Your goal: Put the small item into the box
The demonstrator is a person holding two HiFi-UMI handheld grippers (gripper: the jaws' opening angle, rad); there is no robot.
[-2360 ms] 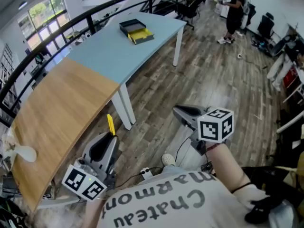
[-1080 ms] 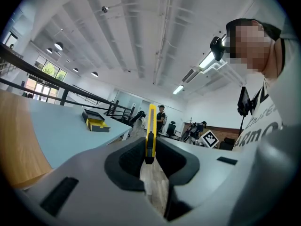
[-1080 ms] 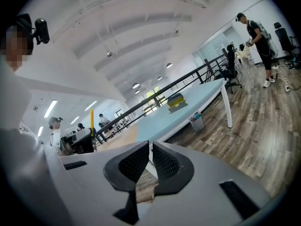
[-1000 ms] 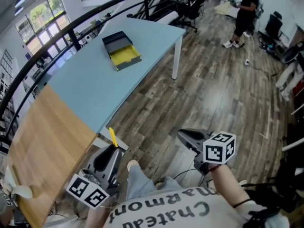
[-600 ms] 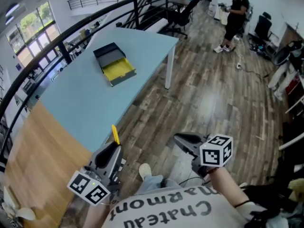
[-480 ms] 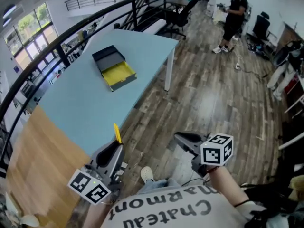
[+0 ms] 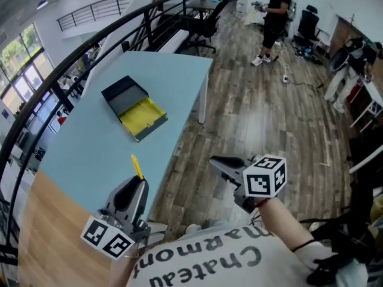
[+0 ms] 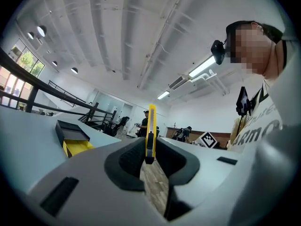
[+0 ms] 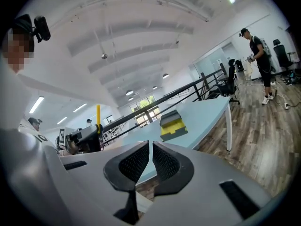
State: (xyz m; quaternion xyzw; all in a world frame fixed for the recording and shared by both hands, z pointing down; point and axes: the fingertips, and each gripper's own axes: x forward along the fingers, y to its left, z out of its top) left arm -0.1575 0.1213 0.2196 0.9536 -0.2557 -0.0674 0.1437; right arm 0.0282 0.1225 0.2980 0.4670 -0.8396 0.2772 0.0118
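Head view: my left gripper (image 7: 137, 182) was clamped on the small yellow item (image 7: 137, 165), which stuck up out of the jaws over the near edge of the blue table (image 7: 78, 148). The box (image 7: 133, 107) sat further along that table, well apart from the item, black with its yellow tray pulled open. Tray contents were too small to tell. My right gripper (image 7: 216, 161) hung over the wood floor (image 7: 269, 118), off the table. My shirt cut off both forearms, and a person (image 7: 273, 12) stood far back. Left gripper view: the jaws were pinched on the item (image 8: 151, 128), thin and upright. Its lower end was buried between the pads, and I could not tell what kind of item it was. The box (image 8: 73, 140) showed far off at left, partly cut by the gripper body. Right gripper view: the jaws (image 9: 150, 160) were pressed together with nothing between them. The box (image 9: 172, 124) lay ahead on the table. My left gripper (image 9: 84, 136) and item (image 9: 98, 114) showed small at left.
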